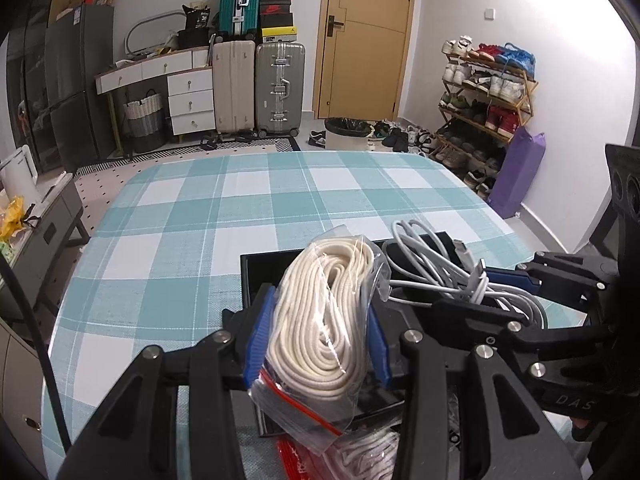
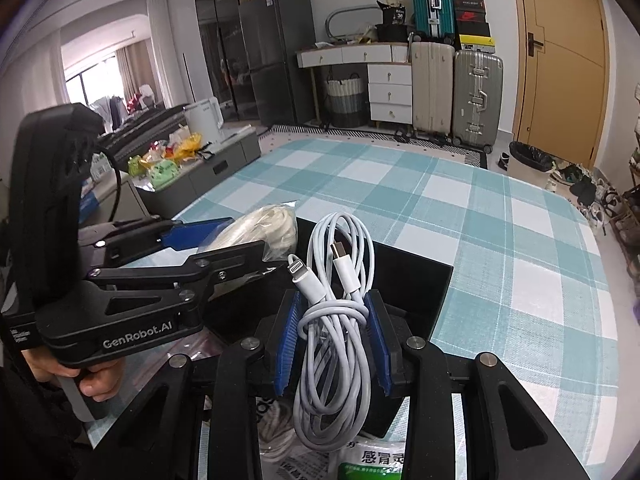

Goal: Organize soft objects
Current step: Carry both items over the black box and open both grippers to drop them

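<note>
My left gripper [image 1: 318, 332] is shut on a clear zip bag of cream rope [image 1: 324, 320] and holds it over the black box [image 1: 260, 276]. It also shows in the right wrist view [image 2: 224, 240], with the rope bag [image 2: 268, 228] at its tips. My right gripper [image 2: 332, 340] is shut on a coiled white charging cable [image 2: 336, 320] above the black box [image 2: 420, 284]. In the left wrist view the right gripper [image 1: 504, 288] holds the cable [image 1: 444, 264] at the right.
The box stands on a table with a teal-and-white checked cloth [image 1: 248, 208]. More bagged rope [image 1: 360, 452] and a green-and-white packet [image 2: 372, 460] lie below the grippers. Suitcases, drawers, a door and a shoe rack stand beyond the table.
</note>
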